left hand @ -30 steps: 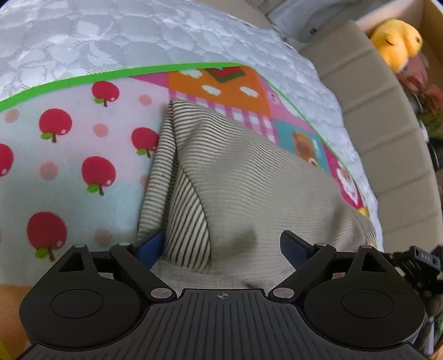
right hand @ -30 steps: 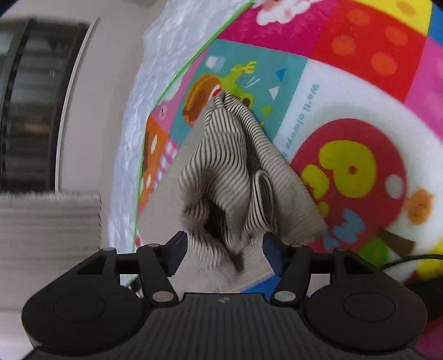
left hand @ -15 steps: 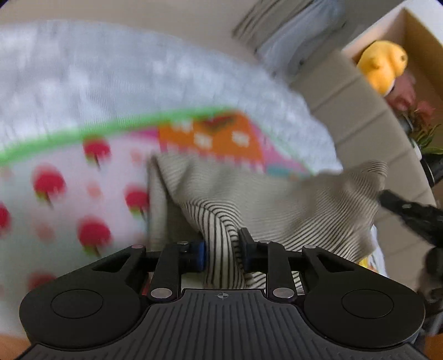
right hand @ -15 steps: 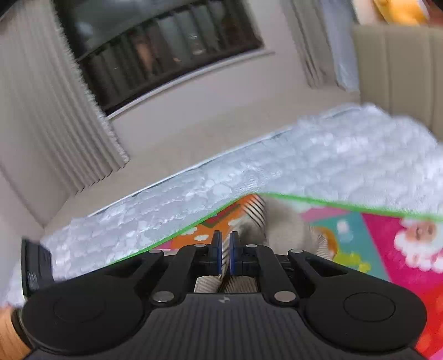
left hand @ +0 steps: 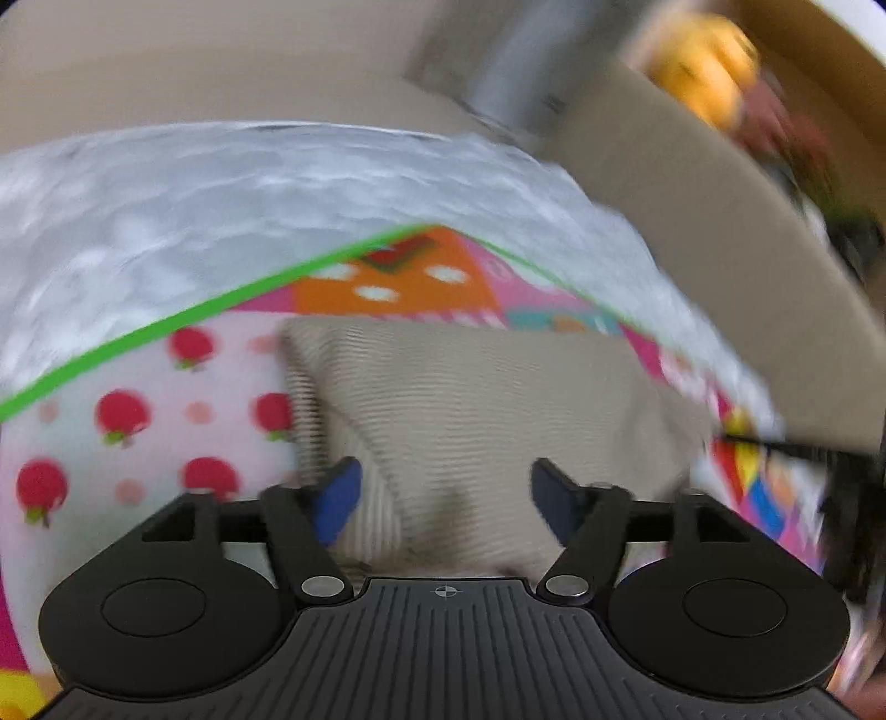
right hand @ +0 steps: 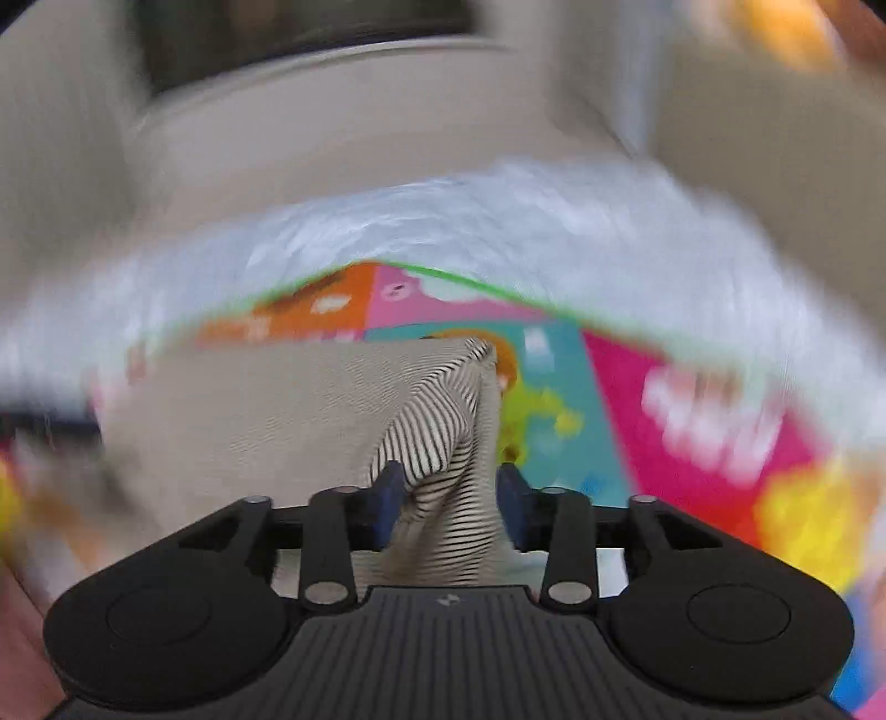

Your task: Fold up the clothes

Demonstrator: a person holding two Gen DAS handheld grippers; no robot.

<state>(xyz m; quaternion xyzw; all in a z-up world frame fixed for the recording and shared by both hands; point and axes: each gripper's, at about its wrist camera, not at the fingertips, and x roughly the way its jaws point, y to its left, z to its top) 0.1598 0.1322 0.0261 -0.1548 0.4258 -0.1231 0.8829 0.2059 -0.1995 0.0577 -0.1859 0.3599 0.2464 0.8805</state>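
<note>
A beige garment with fine dark stripes [left hand: 470, 399] lies folded on a colourful play mat [left hand: 138, 421]. My left gripper [left hand: 446, 501] hovers over its near edge. Its jaws are opening, and its blue pads [left hand: 338, 507] stand wide apart and clear of the cloth below them. In the right wrist view the same garment [right hand: 266, 421] has a raised fold with bolder stripes [right hand: 437, 432] at its right edge. My right gripper [right hand: 448, 507] straddles that fold. Its jaws are opening too, with the fold loose between them. Both views are blurred.
The mat, edged in green, lies on a white quilted bedcover [left hand: 277, 183]. A beige padded panel [left hand: 692, 232] rises at the right, and beyond it sits a yellow plush toy [left hand: 703, 94]. A dark window [right hand: 277, 39] is behind the bed.
Half a second ago both grippers were shut on pinched folds of the garment. Now both pairs of jaws stand apart and the garment lies flatter on the mat. Both cameras have swung.
</note>
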